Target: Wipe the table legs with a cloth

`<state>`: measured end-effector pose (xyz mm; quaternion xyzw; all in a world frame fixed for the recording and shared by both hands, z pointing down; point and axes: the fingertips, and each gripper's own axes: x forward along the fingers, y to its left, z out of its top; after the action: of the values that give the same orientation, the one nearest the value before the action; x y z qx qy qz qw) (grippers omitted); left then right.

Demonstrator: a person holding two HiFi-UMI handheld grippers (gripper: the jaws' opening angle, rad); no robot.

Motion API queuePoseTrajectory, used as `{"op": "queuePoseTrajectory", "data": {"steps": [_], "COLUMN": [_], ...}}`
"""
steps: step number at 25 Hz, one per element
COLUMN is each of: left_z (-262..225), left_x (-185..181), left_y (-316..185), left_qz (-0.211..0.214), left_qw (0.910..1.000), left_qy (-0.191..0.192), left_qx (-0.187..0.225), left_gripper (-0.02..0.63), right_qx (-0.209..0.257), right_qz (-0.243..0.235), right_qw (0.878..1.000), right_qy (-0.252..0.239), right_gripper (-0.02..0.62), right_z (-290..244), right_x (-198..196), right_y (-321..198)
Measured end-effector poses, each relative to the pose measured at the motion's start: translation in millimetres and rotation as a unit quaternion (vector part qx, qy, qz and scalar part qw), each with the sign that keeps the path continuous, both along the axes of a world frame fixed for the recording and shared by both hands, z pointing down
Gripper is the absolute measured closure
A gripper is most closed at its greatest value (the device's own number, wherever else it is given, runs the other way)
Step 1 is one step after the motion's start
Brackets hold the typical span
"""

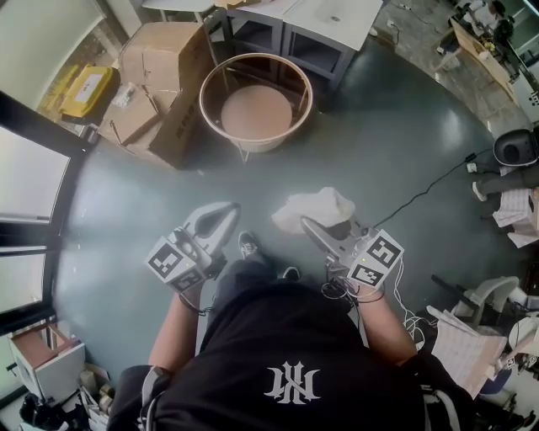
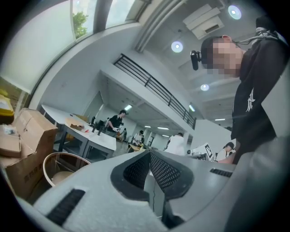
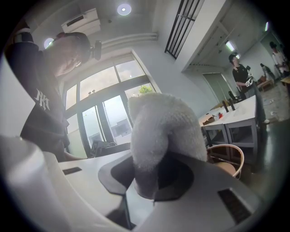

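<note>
A round side table with a wooden rim [image 1: 205, 93] and thin pale legs stands on the floor ahead of me, well beyond both grippers. Its rim also shows in the left gripper view [image 2: 46, 164] and in the right gripper view [image 3: 239, 156]. My right gripper [image 1: 310, 224] is shut on a white fluffy cloth [image 1: 313, 206], which bulges up out of the jaws [image 3: 164, 129]. My left gripper [image 1: 224, 210] is held at waist height to the left, its jaws shut [image 2: 149, 157] with nothing between them. Both grippers tilt upward.
Cardboard boxes [image 1: 160, 80] lie left of the round table. White desks [image 1: 324, 25] stand behind it. A black cable [image 1: 421, 194] runs across the grey floor at the right, towards chairs and papers [image 1: 514, 210]. Windows line the left side. Other people stand in the distance.
</note>
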<state>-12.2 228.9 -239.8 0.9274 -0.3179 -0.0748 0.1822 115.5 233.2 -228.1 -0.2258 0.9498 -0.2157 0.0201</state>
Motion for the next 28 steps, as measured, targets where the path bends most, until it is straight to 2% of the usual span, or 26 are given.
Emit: {"op": "queuePoseTrajectory", "data": {"steps": [2,5,10,14,15,19,28], "left_z": [2,6,19,26,32,53,79], "left_x": [-14,-31,-58,-82,-90,-111,-116], "left_y": [-17,-37,-52,-62,-64,-75,-111], "left_qz": [0.008,0.021,0.026,0.027,0.025,0.011,-0.024], "left_qw": [0.9999,0.9998,0.9994,0.9954,0.9951,0.9972,0.9981], "left_qy": [0.006,-0.005,0.021,0.09,0.093,0.068,0.029], "left_qx": [-0.002,0.004,-0.01,-0.019,-0.022,-0.031,-0.049], "left_gripper": [0.601,0.601,0.601,0.601,0.601,0.601,0.601], "right_qx": [-0.001,-0.008,-0.036,-0.054,-0.057,-0.065,-0.074], "right_qz": [0.002,0.005,0.024,0.027,0.027,0.03,-0.006], "right_qw": [1.0,1.0,0.998,0.996,0.996,0.995,0.996], "right_qy": [0.009,0.023,0.044,0.068,0.07,0.07,0.055], "right_gripper": [0.511,0.511,0.511,0.511,0.511,0.511,0.511], "right_z": [-1,2,14,25,27,32,60], "right_x": [-18,-47,-74,-88,-91,-99,-106], "right_y": [-18,-40,-61,-70,-72,-85,-127]}}
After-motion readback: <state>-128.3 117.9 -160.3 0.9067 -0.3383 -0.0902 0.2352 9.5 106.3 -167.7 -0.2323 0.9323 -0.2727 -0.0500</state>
